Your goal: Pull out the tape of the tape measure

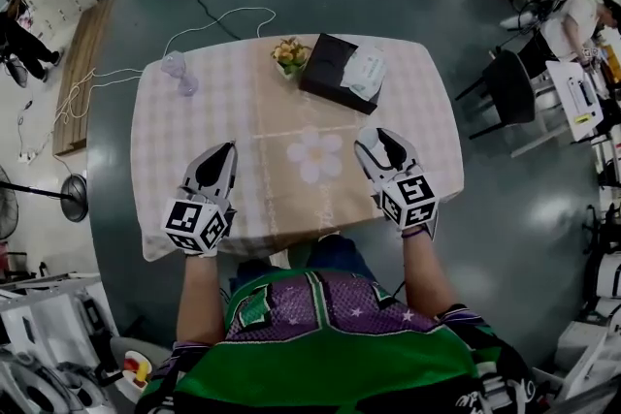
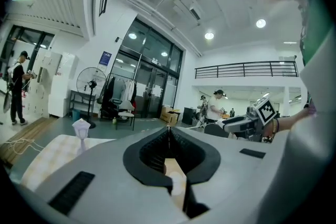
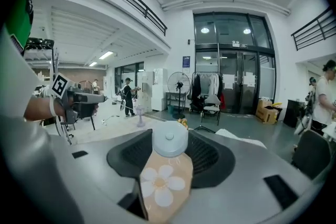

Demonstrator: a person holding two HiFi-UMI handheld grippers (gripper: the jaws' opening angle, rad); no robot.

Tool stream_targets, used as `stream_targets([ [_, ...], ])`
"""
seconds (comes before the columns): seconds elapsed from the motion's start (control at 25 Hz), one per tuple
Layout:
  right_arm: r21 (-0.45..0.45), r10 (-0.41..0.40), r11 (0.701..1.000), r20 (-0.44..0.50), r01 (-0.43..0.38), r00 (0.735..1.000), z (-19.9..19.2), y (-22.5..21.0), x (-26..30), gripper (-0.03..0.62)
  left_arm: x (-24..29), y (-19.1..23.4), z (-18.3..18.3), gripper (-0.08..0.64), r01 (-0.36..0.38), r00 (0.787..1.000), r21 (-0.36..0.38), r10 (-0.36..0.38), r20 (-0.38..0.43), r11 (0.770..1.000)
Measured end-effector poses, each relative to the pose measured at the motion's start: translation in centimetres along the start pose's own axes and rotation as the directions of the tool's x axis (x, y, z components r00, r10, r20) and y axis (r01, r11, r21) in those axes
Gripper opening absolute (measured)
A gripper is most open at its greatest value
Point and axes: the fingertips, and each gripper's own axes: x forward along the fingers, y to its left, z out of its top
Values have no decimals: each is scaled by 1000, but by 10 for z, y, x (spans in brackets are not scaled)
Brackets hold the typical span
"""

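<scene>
A round pale grey tape measure sits between the jaws of my right gripper, which is shut on its sides and holds it above the cloth's white flower print. No tape shows outside the case. In the head view the right gripper hovers over the right part of the table, beside the flower print. My left gripper is over the table's left front, apart from the right one. In its own view the left gripper has its jaws pressed together, and I see nothing between them.
At the back of the table stand a black box with a white pack on it, a small flower pot and a clear lamp-shaped ornament. A white cable lies on the floor behind. Chairs and people are at the far right.
</scene>
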Motion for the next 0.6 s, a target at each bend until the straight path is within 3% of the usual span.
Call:
stream_targets([
  [0.36, 42, 53, 998, -143, -47, 988, -71, -24, 31, 219, 40, 9, -64, 26, -75, 991, -9, 74, -111, 997],
  [0.6, 74, 86, 995, -204, -72, 975, -116, -42, 52, 219, 65, 11, -103, 26, -77, 985, -43, 69, -161, 996],
])
